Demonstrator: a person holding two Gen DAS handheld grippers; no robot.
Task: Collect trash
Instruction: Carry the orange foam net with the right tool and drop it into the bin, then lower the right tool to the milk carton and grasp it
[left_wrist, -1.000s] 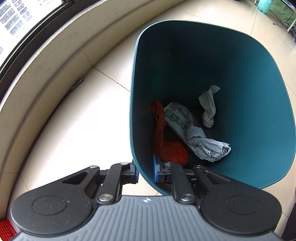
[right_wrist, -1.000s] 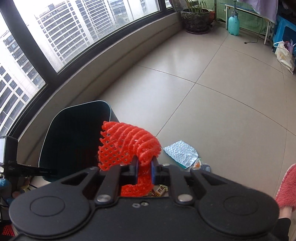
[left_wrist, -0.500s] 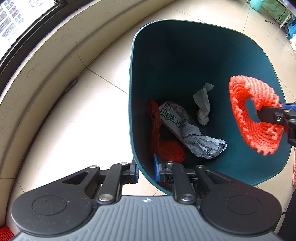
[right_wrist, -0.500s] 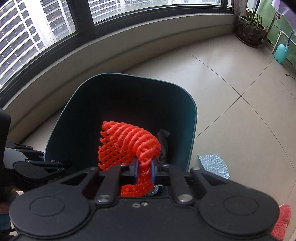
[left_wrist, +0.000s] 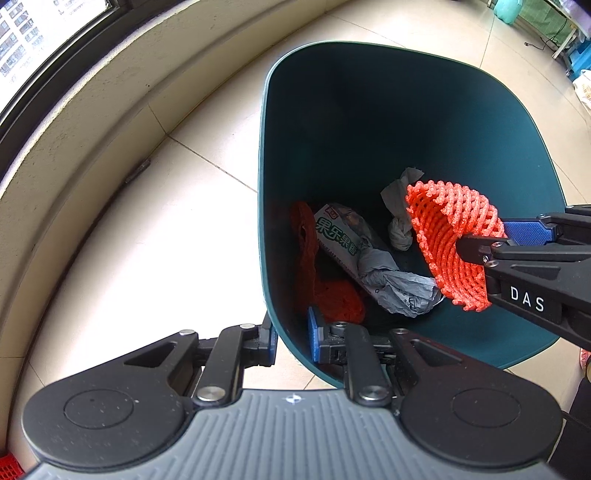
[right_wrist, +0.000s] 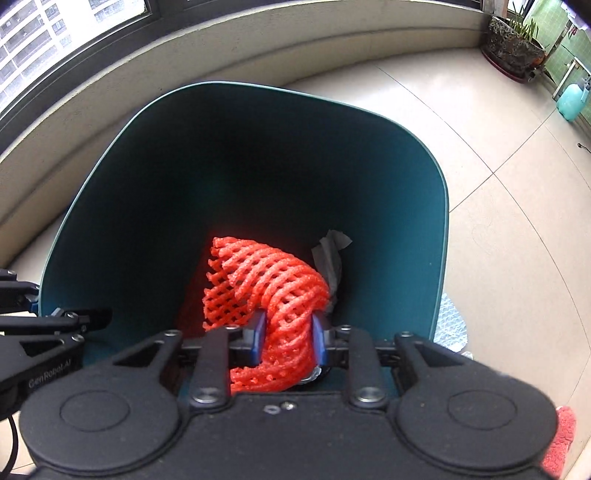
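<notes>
Here the left claw (left_wrist: 291, 341) pinches the bin (left_wrist: 369, 110) rim; right claw (right_wrist: 288, 341) opening around red foam net (right_wrist: 273, 291).

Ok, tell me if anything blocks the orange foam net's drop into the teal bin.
Nothing visible does. The orange foam net hangs inside the teal plastic bin's open mouth, between the right gripper's opening jaws; below lie only a crumpled wrapper and white tissue.

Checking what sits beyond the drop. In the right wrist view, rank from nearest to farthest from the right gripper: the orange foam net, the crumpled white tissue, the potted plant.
1. Orange foam net: between the opening jaws of the right gripper, over the teal bin.
2. Crumpled white tissue: just beyond the net, inside the bin, to the right.
3. Potted plant: far top right, on the floor by the wall.
</notes>
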